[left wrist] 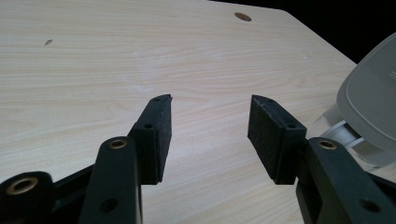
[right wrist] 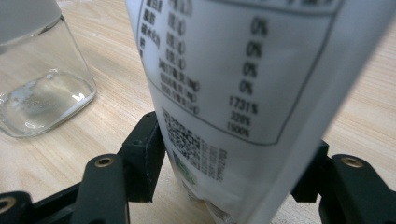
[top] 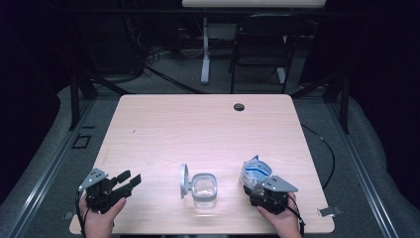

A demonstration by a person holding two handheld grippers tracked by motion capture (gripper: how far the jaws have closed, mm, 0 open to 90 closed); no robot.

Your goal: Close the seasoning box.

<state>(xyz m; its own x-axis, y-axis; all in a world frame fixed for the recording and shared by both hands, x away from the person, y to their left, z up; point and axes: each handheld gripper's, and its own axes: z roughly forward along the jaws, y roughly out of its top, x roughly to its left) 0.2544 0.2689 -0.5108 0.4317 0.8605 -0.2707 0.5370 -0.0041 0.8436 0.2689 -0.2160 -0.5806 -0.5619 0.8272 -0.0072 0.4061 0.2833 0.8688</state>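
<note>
Right tongs point(top: 261, 191) clamp the white-and-blue printed plastic pouch point(top: 255, 172) upright at the near right of the pale wooden worktop point(top: 208, 129), just right of the clear square glass jar point(top: 204, 190) with its grey hinged lid point(top: 183, 179) open. Left tongs point(top: 130, 180) stand wide open and empty at near left. Step in hand appears to be filling: next, the pouch likely must be lifted and tipped over the jar's mouth.
</note>
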